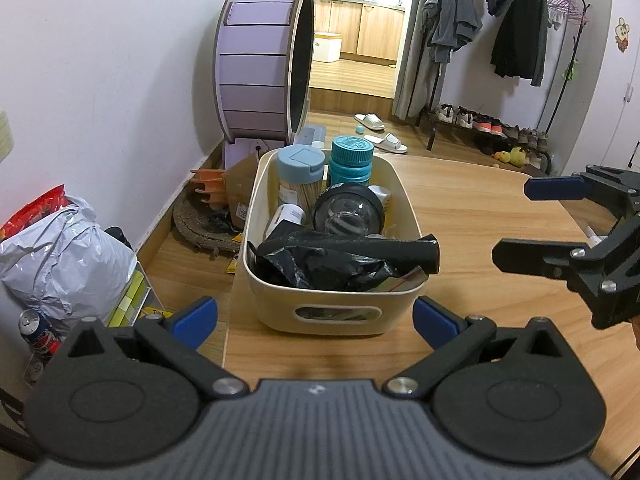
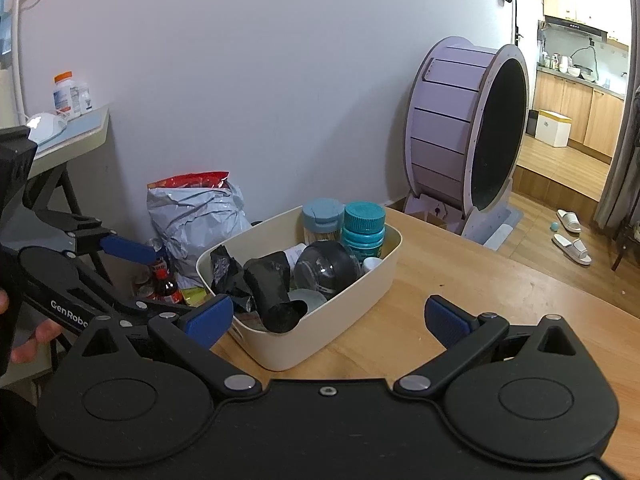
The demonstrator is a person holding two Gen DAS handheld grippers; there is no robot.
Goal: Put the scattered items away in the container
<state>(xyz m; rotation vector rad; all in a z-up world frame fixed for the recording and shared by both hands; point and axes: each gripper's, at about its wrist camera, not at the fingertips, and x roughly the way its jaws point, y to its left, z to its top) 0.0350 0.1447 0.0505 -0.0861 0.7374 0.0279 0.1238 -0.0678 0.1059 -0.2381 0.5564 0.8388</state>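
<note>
Both grippers, left gripper [image 1: 314, 318] and right gripper [image 2: 328, 316], spread wide, empty, near the bin [image 1: 332, 304]. Bin looks full; table bare beside it. Back off slowly, don't nudge it.

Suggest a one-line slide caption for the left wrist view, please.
Both open grippers, left and right, face the filled cream bin on the wooden table.

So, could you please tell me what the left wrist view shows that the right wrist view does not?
Only the left wrist view shows the clothes rack, the shoe row and a soda can on the floor. Only the right wrist view shows a side table with pill bottles. Both show the cream bin full of items, the teal-capped bottle, the purple wheel, and both grippers, left and right, jaws open and empty.
</note>
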